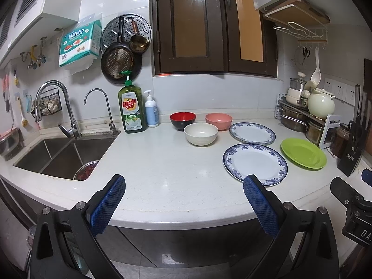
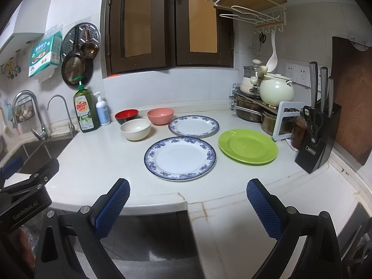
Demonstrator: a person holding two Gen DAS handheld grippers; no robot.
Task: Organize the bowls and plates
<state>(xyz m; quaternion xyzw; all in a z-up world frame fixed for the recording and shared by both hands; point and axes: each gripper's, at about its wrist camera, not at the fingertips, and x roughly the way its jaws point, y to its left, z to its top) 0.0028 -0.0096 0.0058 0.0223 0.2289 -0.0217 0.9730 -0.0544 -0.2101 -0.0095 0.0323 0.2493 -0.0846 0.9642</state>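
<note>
Both tools gape wide and empty; the near patterned plate (image 2: 180,158) sits mid-frame, straight ahead of right tool (image 2: 187,201), closer than left tool (image 1: 183,197).

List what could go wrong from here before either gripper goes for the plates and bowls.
1. The near blue-rimmed plate lies flat on the counter, so open jaws may slide it rather than get under its rim.
2. The green plate sits close to the knife block; a wide reach there may knock it.
3. The white bowl, red bowl and pink bowl are clustered, so grabbing one may nudge its neighbours.
</note>
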